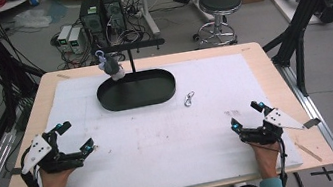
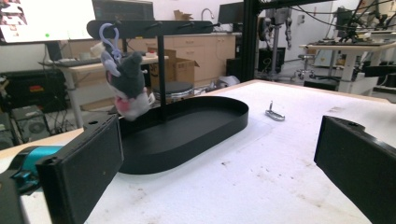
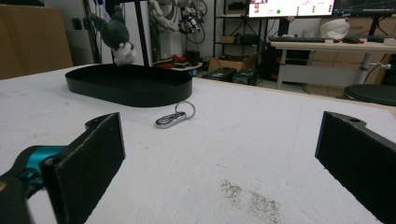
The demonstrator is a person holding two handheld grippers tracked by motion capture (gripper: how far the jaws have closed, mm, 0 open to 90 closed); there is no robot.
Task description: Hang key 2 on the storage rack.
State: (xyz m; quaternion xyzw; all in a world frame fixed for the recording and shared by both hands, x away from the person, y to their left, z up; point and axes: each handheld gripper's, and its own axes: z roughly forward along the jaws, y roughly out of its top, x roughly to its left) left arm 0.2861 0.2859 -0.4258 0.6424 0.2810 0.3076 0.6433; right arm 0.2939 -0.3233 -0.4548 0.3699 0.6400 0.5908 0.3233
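We rest both grippers near the table's front edge, the left gripper toward the front left corner and the right gripper toward the front right, each with its jaws spread wide and holding nothing. The silver carabiner keyring lies flat on the white mat, right of centre and just beside the right end of the black oval tray, not touching it. At the tray's back edge a black hanger stand rises, and a grey plush keychain already hangs from the left part of its crossbar. We judge the keyring is ours to fetch with the right gripper, which is nearer. To do it well, we come in low, straddle the clip's body across its narrow width, and close firmly, since thin metal on a mat slips easily.
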